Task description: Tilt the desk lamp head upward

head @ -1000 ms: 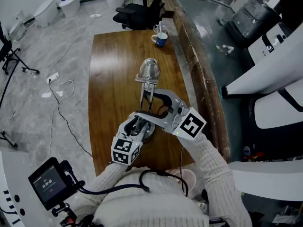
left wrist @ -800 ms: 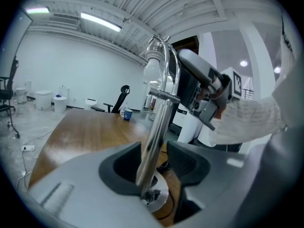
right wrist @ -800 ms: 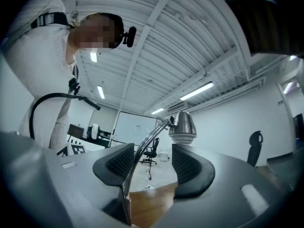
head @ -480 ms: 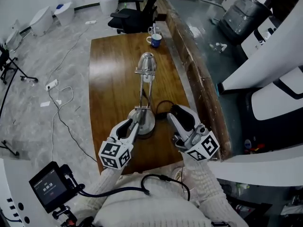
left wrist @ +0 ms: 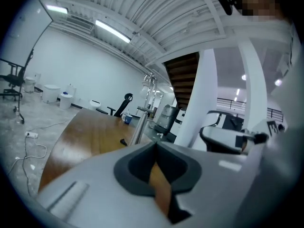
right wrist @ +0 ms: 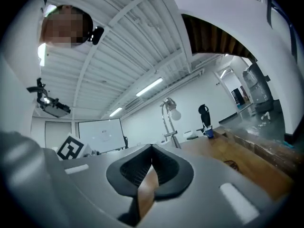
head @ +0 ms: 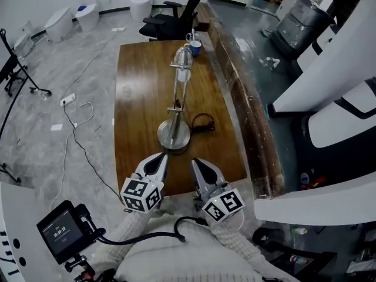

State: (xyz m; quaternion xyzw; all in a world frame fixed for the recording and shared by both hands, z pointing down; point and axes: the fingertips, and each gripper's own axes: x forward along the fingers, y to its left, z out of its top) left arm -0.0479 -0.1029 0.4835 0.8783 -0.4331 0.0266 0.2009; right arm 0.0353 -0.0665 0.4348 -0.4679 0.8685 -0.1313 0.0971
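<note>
The silver desk lamp [head: 175,135] stands on the wooden table [head: 138,98], with its round base near the middle. Its arm rises to the head [head: 183,57] at the far end. Both grippers sit at the table's near edge, short of the base and touching nothing. My left gripper [head: 158,164] is shut and empty, and so is my right gripper [head: 198,168]. In the left gripper view the closed gripper [left wrist: 154,148] points toward the lamp [left wrist: 141,120]. The right gripper [right wrist: 152,151] looks past its closed jaws at the lamp [right wrist: 168,109] with its bulb showing.
A blue mug [head: 195,47] stands at the table's far end, with a black office chair [head: 170,13] behind it. The lamp's black cable [head: 201,124] loops right of the base. A worn wooden ledge [head: 247,98] runs along the table's right side. Cords lie on the floor at left.
Both grippers let go of the lamp, drew back toward the table's near edge and closed. The lamp now stands free with its arm raised.
</note>
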